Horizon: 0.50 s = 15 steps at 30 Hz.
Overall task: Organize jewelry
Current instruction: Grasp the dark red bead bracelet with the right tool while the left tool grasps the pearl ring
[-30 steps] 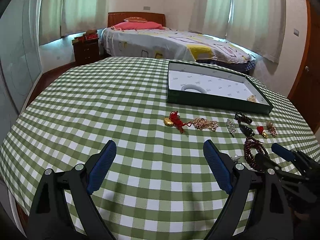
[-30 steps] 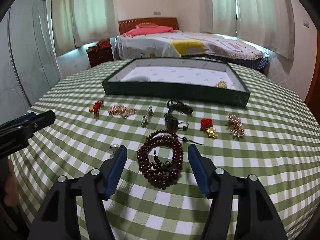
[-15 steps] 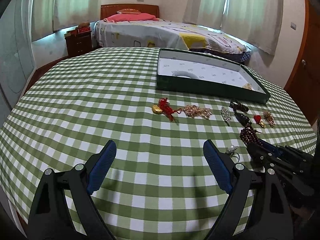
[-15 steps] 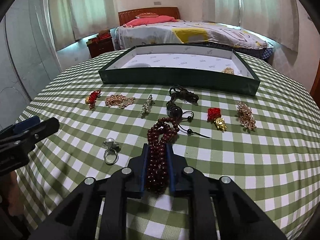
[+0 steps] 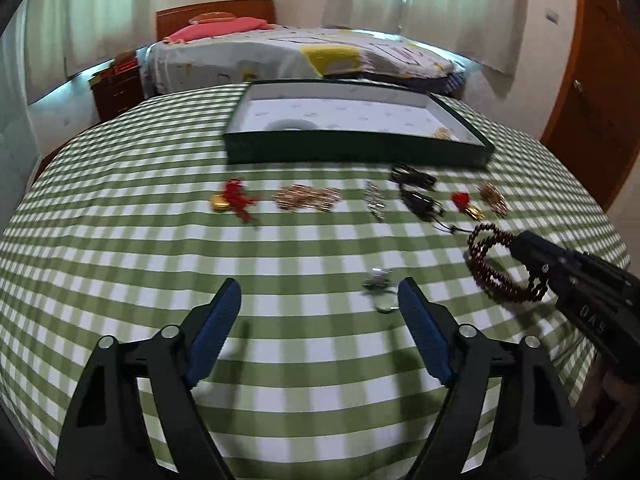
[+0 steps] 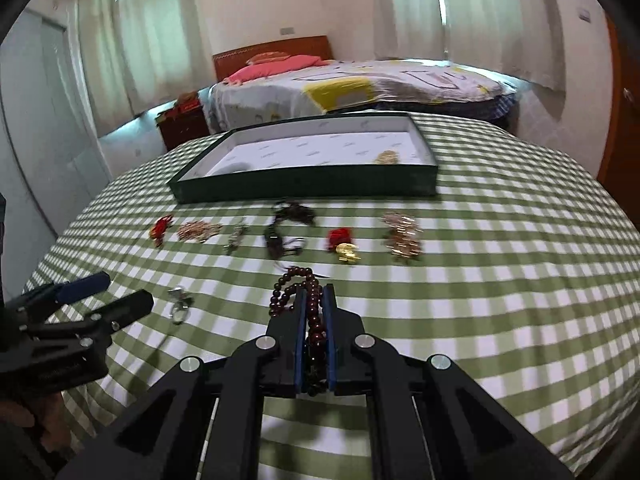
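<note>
Now bead bracelet (image 6: 310,312) clamped between right hand-held gripper (image 6: 313,300) pads.

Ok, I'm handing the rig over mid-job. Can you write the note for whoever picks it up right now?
Right gripper: jaws shut on the dark red bead bracelet, lifted off the cloth.
Left gripper: jaws have just been closing a little, nothing between them, beside the silver ring.
Green tray: holds a white bangle and a gold piece.
Left: bracelet into the tray, then the ring and the row of pieces before the tray.
</note>
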### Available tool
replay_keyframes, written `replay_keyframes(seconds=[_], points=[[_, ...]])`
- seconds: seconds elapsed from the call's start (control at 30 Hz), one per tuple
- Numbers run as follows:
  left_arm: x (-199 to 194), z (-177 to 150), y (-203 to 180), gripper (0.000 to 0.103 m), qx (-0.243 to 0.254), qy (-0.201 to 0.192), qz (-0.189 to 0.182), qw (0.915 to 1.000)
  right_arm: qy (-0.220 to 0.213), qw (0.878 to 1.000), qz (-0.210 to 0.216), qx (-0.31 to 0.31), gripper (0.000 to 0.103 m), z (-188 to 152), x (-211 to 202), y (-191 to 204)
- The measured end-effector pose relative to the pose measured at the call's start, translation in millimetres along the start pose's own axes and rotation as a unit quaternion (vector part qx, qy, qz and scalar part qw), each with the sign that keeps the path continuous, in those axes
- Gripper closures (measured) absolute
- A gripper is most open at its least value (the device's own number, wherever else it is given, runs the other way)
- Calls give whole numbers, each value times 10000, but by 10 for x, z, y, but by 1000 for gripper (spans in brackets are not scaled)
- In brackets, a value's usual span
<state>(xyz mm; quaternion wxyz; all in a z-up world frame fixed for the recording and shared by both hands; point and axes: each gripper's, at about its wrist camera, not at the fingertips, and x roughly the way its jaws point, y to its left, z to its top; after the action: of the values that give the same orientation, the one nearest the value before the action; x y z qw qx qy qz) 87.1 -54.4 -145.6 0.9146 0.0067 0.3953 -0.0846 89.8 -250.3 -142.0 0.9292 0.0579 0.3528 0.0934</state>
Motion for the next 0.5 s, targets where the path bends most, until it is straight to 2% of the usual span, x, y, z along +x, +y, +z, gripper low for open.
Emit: replay_keyframes(seconds=[0.1,0.2,0.3,0.5], points=[[74,15,-102,27,73,68,-52,9999,-13,9999,-29,126,94,-41,-27,-123],[186,32,-184,38,67,211,-90,9997,2,9997,2,260,94,-80,-26,-223],[262,26,-227,49,133,303,-100,9994,-14,9995,36,306,94,-90,-34,-257],[288,40,-205,78,132,219,-180,9995,36,9995,91,315,94,-101,-4,-267]])
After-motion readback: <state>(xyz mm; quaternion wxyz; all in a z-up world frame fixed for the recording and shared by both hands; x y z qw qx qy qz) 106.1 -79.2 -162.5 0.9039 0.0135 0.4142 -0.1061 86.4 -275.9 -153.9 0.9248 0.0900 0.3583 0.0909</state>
